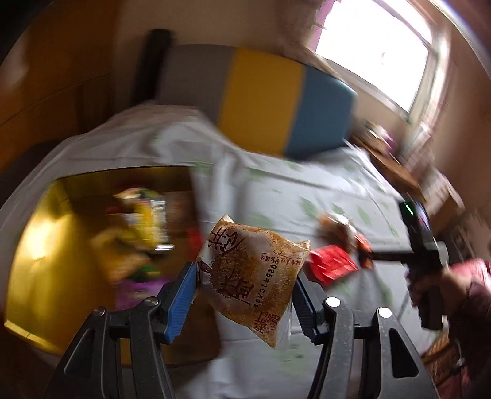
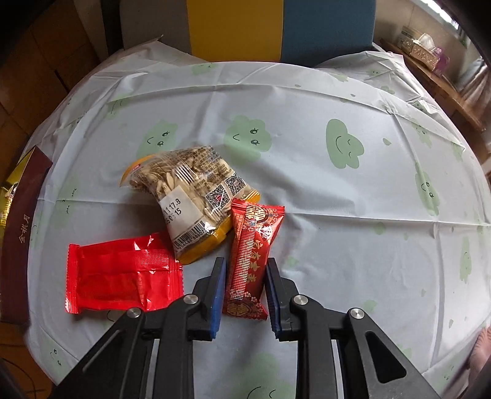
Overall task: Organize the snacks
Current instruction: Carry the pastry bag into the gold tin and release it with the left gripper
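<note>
My left gripper (image 1: 245, 271) is shut on a brown speckled snack packet (image 1: 254, 245) and holds it in the air, tilted, beside an open gold-lined box (image 1: 40, 245) with several snacks in it. My right gripper (image 2: 245, 267) points down at the table and is shut on a red patterned snack bar (image 2: 250, 245), its blue pads against the bar's two long sides. To the bar's left lie a clear packet of seeds (image 2: 190, 196) and a plain red packet (image 2: 122, 276). The left wrist view is blurred.
A pale tablecloth (image 2: 337, 214) with green cloud faces covers the round table. The box's dark maroon edge (image 2: 21, 230) sits at the table's left. A grey, yellow and blue chair back (image 2: 245, 27) stands behind. A wooden shelf (image 2: 445, 79) runs along the right.
</note>
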`<state>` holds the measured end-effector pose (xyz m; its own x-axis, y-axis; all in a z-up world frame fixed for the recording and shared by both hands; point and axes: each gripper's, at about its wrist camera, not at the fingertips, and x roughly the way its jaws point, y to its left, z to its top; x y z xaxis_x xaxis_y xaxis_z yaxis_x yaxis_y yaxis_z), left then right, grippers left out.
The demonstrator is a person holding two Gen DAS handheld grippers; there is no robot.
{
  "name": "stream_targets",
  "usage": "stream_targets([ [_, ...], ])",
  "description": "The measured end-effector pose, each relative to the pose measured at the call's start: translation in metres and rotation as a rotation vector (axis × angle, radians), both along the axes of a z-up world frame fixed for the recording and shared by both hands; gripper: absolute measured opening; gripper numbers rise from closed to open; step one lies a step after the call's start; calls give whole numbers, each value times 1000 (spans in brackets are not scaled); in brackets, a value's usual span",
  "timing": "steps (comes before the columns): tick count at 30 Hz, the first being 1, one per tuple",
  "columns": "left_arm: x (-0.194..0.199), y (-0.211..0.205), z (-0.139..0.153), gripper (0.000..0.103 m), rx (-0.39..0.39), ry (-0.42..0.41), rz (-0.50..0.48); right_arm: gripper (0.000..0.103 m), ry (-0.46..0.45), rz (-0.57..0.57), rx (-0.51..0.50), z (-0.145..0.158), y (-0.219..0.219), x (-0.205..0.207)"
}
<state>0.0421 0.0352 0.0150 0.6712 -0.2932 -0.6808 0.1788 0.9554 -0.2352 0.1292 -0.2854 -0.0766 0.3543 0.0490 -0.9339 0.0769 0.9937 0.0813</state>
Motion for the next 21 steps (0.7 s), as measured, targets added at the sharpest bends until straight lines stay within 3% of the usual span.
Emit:
stream_targets([
  [3,2,47,-2,60,-26,19,151,26,-5,7,-9,0,0,0],
  [7,4,88,-13,60,-37,72,281,26,-13,18,-22,-1,2,-2],
  [12,6,103,-34,61,-58,141,342,26,-31,48,-71,0,9,-5],
  [21,11,100,-58,67,-46,202,321,26,-35,42,-79,0,9,-6],
])
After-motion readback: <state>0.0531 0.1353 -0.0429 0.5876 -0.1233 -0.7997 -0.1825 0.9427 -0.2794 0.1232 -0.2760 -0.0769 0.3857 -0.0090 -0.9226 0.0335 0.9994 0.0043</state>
